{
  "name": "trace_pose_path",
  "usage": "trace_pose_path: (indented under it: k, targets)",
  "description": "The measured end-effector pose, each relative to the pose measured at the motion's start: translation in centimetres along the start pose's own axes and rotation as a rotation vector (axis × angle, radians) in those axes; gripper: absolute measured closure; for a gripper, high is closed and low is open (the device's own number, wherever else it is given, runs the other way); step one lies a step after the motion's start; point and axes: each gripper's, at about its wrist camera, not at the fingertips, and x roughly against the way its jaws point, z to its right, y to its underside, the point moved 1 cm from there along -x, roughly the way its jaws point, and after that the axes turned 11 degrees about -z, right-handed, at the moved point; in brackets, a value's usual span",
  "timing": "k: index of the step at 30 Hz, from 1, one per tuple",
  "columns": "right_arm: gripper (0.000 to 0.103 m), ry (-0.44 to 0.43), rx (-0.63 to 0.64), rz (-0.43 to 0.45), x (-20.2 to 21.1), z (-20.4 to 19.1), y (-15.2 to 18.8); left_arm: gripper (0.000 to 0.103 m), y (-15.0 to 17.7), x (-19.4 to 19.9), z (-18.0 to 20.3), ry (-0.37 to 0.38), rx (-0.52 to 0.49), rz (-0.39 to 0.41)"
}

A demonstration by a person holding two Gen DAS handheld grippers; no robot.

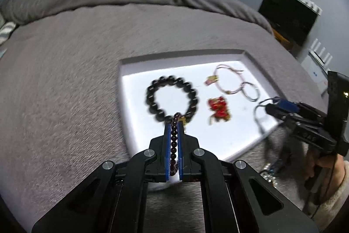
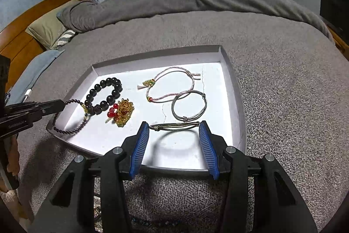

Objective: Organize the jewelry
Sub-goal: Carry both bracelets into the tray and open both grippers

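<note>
Left wrist view: thin strand of small dark-garnet beads (image 1: 173,141) pinched between clenched blue pads of left gripper (image 1: 173,123), hanging over near-left edge of shallow white cardboard tray (image 2: 226,64). Right wrist view: slim metal bangle (image 2: 174,125) spanning between spread pads of right gripper (image 2: 174,127), raised above tray floor judging by its shadow; whether gripped or merely resting between pads, cannot tell. Best done by lowering strand into bare tray floor near front-left corner, then releasing only once beads lie flat, clear of neighbours. Within tray: chunky black bead bracelet (image 2: 106,95) at rear left, gold-and-red ornament (image 2: 122,114) just beside it, pink braided cord bracelet (image 2: 172,84) at rear centre, grey wire bangle (image 2: 189,106) nearer right. Strand already overlapping black bracelet, risking tangle. Grey bedspread (image 2: 283,84) under tray.
</note>
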Motion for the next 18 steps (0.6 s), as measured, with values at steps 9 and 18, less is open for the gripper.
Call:
trace_pose_path:
  k: [9, 18]
  targets:
    - [0.055, 0.005, 0.017, -0.064, -0.9, -0.4, -0.4, 0.096, 0.4, -2.3, 1.5, 0.021, -0.038, -0.065]
    - [0.055, 0.001, 0.038, -0.098, -1.6, -0.5, -0.6, 0.096, -0.6, -3.3, 0.9, -0.005, -0.015, -0.077]
